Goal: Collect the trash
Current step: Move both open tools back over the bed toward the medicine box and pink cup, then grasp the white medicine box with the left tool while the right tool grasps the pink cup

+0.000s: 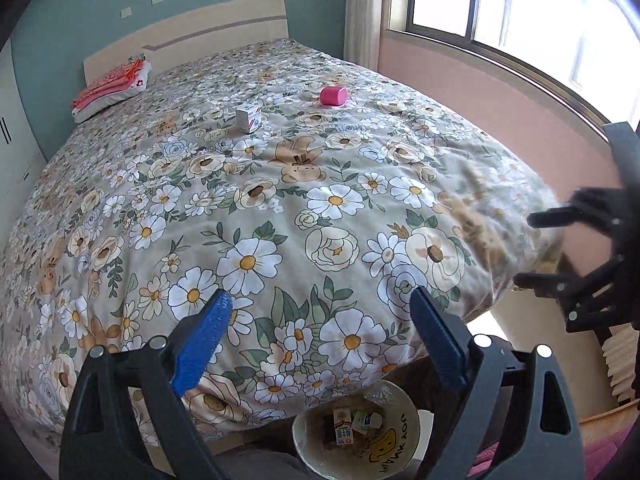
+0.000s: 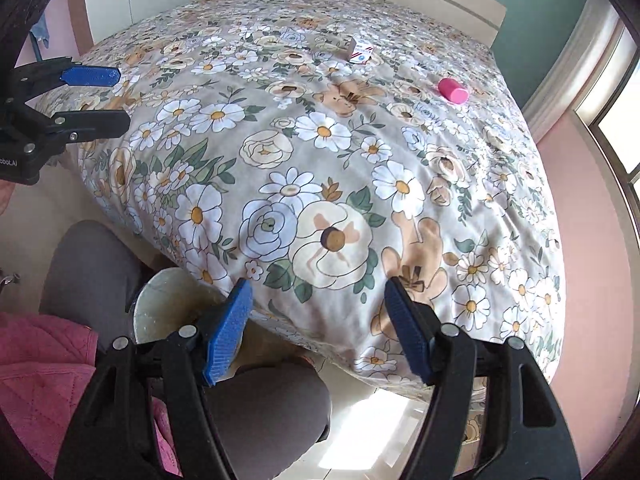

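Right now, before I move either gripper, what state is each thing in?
left gripper: open, empty, over the foot of the bed
right gripper: open, empty
pink cylinder: lying on its side on the bedspread
small white box: upright on the bedspread
trash bin: on the floor, open, cartons inside
folded clothes: stacked by the headboard
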